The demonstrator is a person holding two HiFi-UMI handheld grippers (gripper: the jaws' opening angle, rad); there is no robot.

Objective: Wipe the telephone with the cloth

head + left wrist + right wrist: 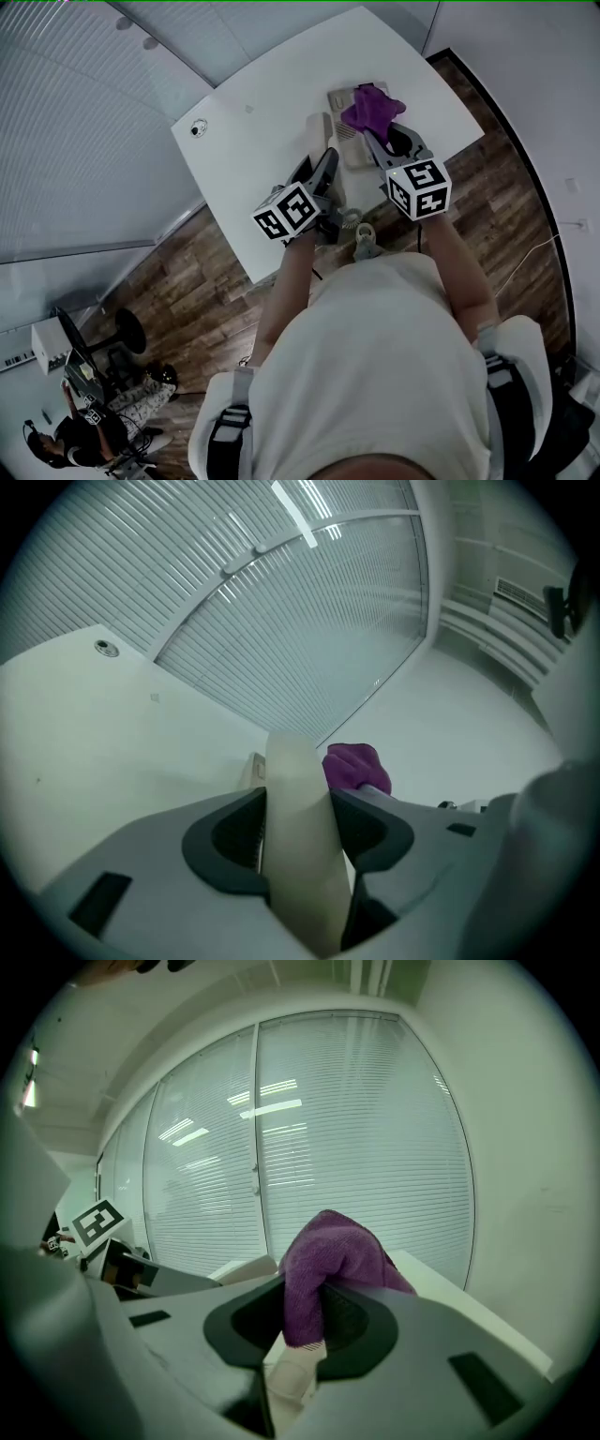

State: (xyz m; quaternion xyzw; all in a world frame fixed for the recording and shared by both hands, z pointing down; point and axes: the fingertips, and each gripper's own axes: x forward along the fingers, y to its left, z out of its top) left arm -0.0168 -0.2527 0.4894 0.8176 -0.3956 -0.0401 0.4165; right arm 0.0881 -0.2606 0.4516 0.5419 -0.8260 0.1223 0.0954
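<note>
We've got the left gripper [298, 808] clamped on the handset [292, 771], right gripper [302, 1321] pinching the cloth [328, 1251]. Rub too hard and the handset probably slips.

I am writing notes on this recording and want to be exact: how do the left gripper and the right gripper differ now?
The left gripper clamps a stiff cream handset; the right gripper clamps a soft purple cloth. In the head view the right gripper reaches over the telephone, while the left gripper is at its near left edge. Both are shut on something above the white table.
</note>
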